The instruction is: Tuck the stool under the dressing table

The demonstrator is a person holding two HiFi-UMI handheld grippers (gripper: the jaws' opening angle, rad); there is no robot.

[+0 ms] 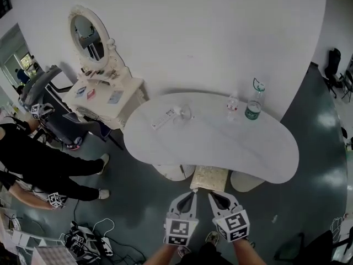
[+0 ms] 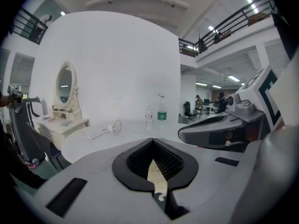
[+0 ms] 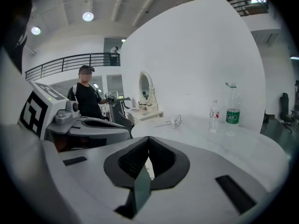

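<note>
Cream stool (image 1: pixel 209 177): I see it at the near edge of the white desk (image 1: pixel 276 159), its far part under the top and its near part showing.
White desk: a kidney-shaped top. Two pale rounded bases (image 1: pixel 246 181) show under its near edge, one on each side of the stool.
Left gripper (image 1: pixel 190 196): jaws pressed together with nothing between them. It is pointed over the stool towards the desk and touches neither.
Right gripper (image 1: pixel 216 197): jaws likewise pressed together and empty. It is just beside the Left gripper and aimed the same way.
Far right edge of the desk: a small bottle with a red label (image 1: pixel 232 105) stands upright, and a taller bottle with a green label (image 1: pixel 254 108) stands just beside it.
Far left part of the desk: a flat white strip (image 1: pixel 164 118) lies with a looped cable at its end.
Vanity with oval mirror (image 1: pixel 105 93): it stands off the desk's left end, against the white wall, with small items on its top.
Person in black (image 1: pixel 33 159): at the left, near a dark chair (image 1: pixel 60 120).
Floor, near left: tangled cables (image 1: pixel 88 239).
</note>
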